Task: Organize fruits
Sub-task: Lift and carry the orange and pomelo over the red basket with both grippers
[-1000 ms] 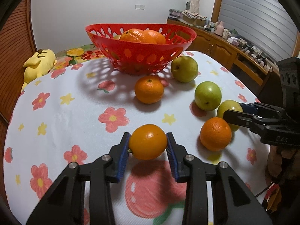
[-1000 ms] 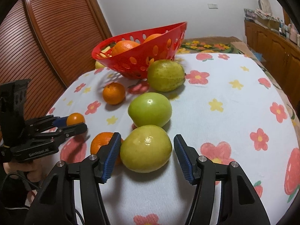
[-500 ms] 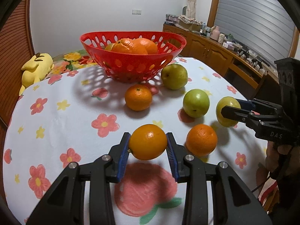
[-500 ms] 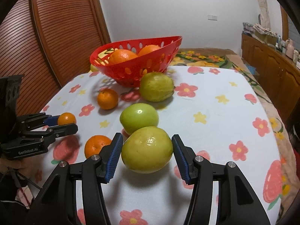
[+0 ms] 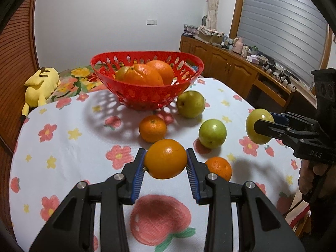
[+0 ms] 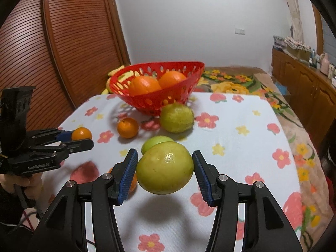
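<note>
Left wrist view first, reading from the left edge: we see a yellow plush toy (image 5: pixel 41 87) lying beyond the tabletop (image 5: pixel 69 147) with its flowered cloth, then the red basket (image 5: pixel 147 77) standing on that cloth with oranges inside. In front of the basket a small orange (image 5: pixel 152 128) sits on the cloth, and nearer us the left hand-held gripper (image 5: pixel 166 163) clamps a larger orange (image 5: pixel 165 158) between its blue pads, lifted clear of the cloth. Just right of it another orange (image 5: pixel 219 167) lies on the cloth, a green apple (image 5: pixel 212 130) behind it, and a yellow-green pear (image 5: pixel 190 104) beside the basket. At the far right the right hand-held gripper (image 5: pixel 262 127) holds a yellow-green fruit (image 5: pixel 259 126) above the tabletop's edge. In the right wrist view we find the left hand-held gripper (image 6: pixel 83 137) at the left with its orange (image 6: pixel 81 133), and in the middle the right hand-held gripper (image 6: pixel 164 168) pinching the yellow-green fruit (image 6: pixel 164 168) in the air.
</note>
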The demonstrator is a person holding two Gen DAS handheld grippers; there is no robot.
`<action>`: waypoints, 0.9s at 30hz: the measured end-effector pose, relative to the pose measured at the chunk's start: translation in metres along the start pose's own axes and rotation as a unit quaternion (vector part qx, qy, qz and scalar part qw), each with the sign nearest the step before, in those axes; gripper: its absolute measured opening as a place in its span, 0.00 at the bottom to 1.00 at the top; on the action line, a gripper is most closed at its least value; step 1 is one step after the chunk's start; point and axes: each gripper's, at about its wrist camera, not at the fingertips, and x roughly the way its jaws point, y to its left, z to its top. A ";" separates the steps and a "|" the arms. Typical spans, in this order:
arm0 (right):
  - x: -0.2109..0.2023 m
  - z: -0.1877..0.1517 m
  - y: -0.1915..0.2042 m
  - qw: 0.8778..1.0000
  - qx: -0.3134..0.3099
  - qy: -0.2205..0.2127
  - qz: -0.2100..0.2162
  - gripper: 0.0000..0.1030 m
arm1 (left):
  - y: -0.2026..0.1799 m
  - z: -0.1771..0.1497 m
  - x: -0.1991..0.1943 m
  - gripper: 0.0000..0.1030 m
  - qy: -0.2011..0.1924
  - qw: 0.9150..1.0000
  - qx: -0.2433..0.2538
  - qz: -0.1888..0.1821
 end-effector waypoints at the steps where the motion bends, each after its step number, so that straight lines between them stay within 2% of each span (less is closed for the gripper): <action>1: -0.002 0.002 0.001 1.000 -0.002 -0.002 0.001 0.53 | 0.000 0.001 -0.001 0.35 -0.002 1.000 0.000 0.000; 16: -0.012 0.038 0.015 0.999 -0.042 -0.028 0.002 0.53 | 0.012 0.029 -0.018 0.35 -0.039 0.999 -0.004 0.004; 27: 0.014 0.068 0.021 0.997 -0.075 -0.022 0.008 0.53 | 0.039 0.047 -0.006 0.35 -0.048 0.999 -0.022 0.013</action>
